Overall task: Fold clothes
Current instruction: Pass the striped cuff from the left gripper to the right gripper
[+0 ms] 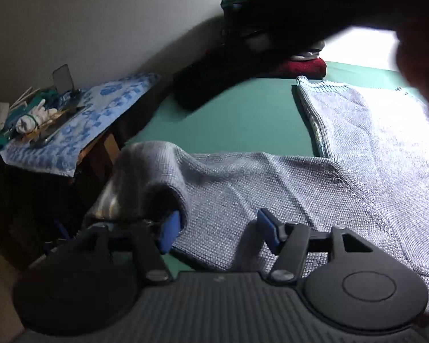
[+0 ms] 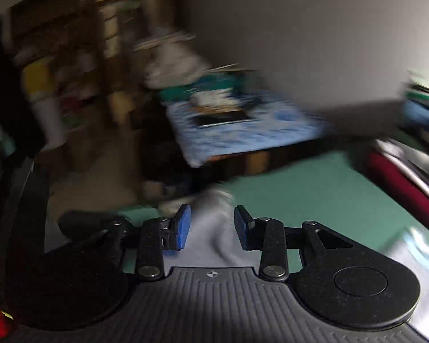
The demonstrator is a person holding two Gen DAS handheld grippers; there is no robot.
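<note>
Item: pale blue knitted sweater, spread on the green worktop, body toward the bright right side, 1 sleeve running left to the worktop's edge, its cuff end humped up and partly doubled over.

Left hand-held gripper: jaws apart above the sleeve, the left pad just beside the raised cuff fold, nothing pinched.

Right hand-held gripper: jaws part-way apart with pale blue knit lying between them; you cannot tell from this blurred view whether the pads press it.

Step, as judged: laying the sleeve across the body. Carry the cuff low and level, set it down flat, then smooth out the hump before you let go; the loose knit will likely drag and bunch if pulled fast.

View notes: the left wrist alone shows the sweater's full layout, plus folded red cloth at the back. The right wrist alone shows shelving; both show the blue patterned side table.
</note>
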